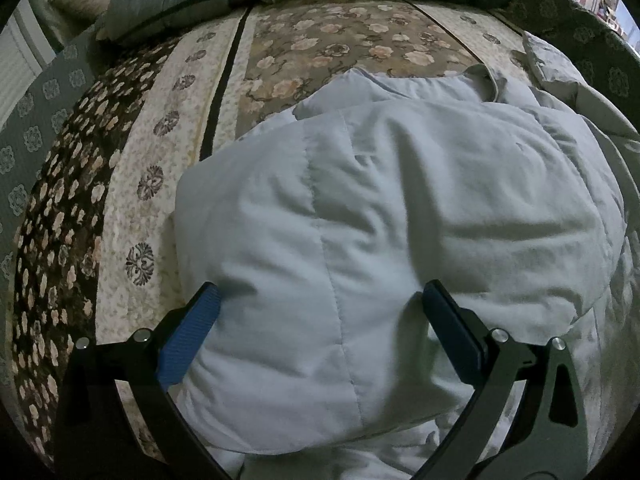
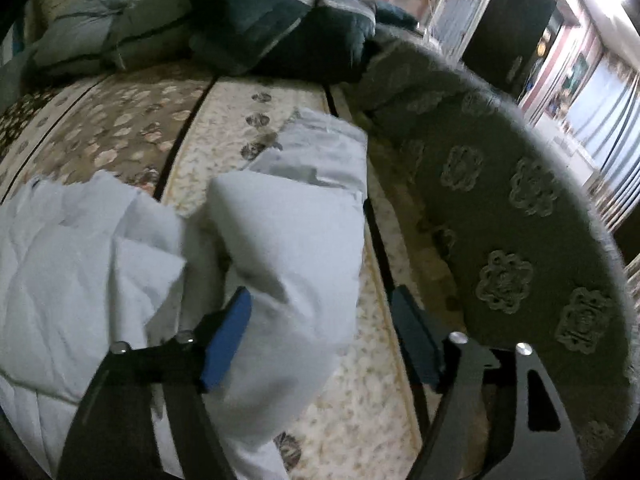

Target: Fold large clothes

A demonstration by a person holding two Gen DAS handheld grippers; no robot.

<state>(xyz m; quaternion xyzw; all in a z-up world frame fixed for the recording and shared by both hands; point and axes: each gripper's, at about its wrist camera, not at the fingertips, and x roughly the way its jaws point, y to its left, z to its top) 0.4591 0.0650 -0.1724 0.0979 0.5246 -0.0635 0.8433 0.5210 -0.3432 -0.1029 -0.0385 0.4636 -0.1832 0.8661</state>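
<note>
The pale padded jacket lies partly folded on the flowered bedspread. The left gripper stands wide open over its near end, the pads not pinching it. The right gripper is open too, a sleeve lying loose between its fingers

The pale padded garment runs past the bottom edge, and the right wrist view is motion-blurred.

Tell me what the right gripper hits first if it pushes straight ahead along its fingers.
Most likely the white padded jacket's sleeve, which lies right ahead of the open right gripper, nearer its left finger. Past that is the floral bedspread. Depth is hard to judge through the fisheye.
</note>
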